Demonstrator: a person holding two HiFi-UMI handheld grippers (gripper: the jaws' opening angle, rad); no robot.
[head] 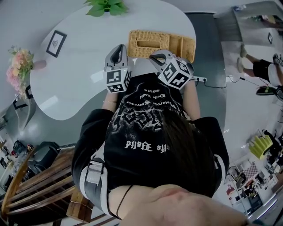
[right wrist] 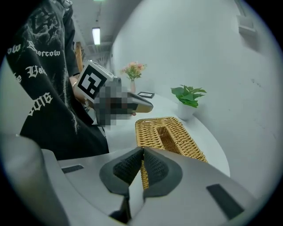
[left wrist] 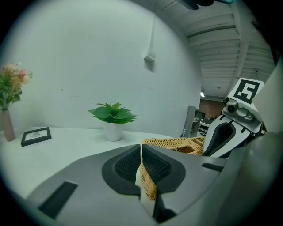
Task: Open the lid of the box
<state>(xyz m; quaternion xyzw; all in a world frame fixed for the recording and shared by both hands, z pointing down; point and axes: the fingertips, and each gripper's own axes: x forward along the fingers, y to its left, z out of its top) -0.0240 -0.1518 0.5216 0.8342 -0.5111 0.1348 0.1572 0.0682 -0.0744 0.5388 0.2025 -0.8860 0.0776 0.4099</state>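
Now left gripper [left wrist: 141, 146] pinched shut, empty; right gripper [right wrist: 143, 150] likewise; both near wicker box [right wrist: 148, 131]

The box [head: 150, 43] sits on the table [head: 79, 92] at its right end, directly in front of the person [head: 150, 132]. The left gripper [head: 117, 49] is just before the box's near left corner and the right gripper [head: 155, 55] just before its near edge. Behind the box and to the left stands a plant [head: 106, 6]. Further left lies a frame [head: 56, 43], with flowers [head: 18, 66] at the table's far left end.
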